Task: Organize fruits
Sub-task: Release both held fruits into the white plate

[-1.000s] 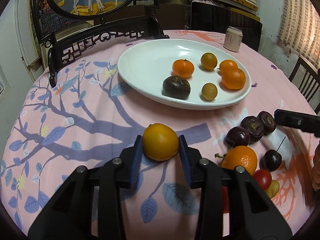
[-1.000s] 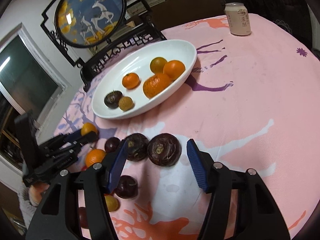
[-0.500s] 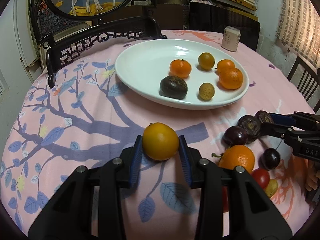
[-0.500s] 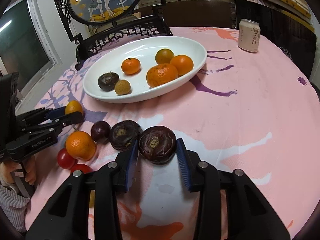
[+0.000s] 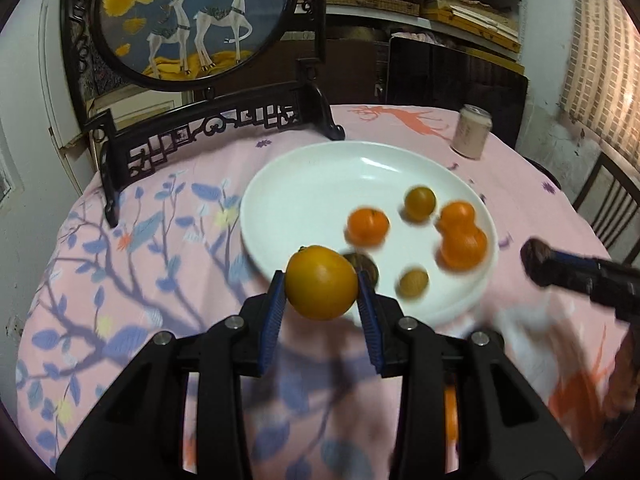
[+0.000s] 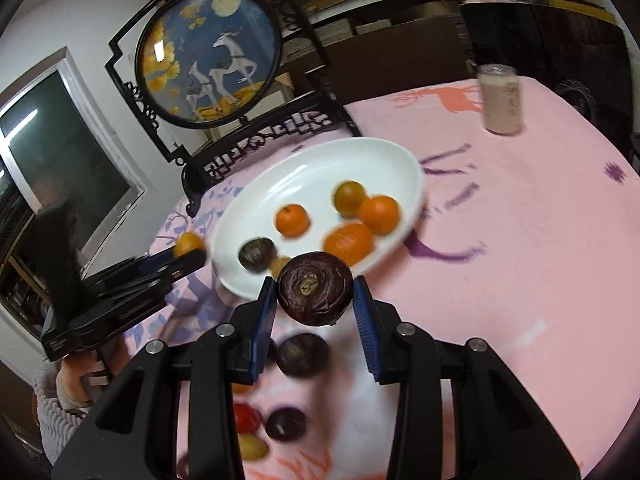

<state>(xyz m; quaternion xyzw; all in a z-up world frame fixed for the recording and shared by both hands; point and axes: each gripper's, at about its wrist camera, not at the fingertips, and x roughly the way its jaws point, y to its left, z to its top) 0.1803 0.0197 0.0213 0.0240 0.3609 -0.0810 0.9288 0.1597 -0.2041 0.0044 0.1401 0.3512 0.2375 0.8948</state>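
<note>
My left gripper (image 5: pixel 321 290) is shut on a yellow-orange fruit (image 5: pixel 321 282) and holds it in the air at the near rim of the white plate (image 5: pixel 304 192). My right gripper (image 6: pixel 315 296) is shut on a dark wrinkled passion fruit (image 6: pixel 315 288), lifted just before the plate (image 6: pixel 256 188). The plate holds several fruits: oranges (image 5: pixel 462 246), a greenish one (image 5: pixel 419 202), a small tan one (image 5: pixel 412 283) and a dark one (image 6: pixel 256 255). In the right wrist view the left gripper (image 6: pixel 188 254) shows with its fruit (image 6: pixel 189 243). In the left wrist view the right gripper's fruit (image 5: pixel 534 258) shows at the right.
Loose fruits lie on the pink cloth under my right gripper: dark ones (image 6: pixel 302 354), a red one (image 6: pixel 246 416), a yellow one (image 6: pixel 252 446). A drinks can (image 5: pixel 472 132) stands at the back right. A carved black stand with a round deer picture (image 5: pixel 192 16) is behind the plate.
Both grippers have lifted their fruits off the table and moved toward the plate. The right gripper closed on the passion fruit during the last second.
</note>
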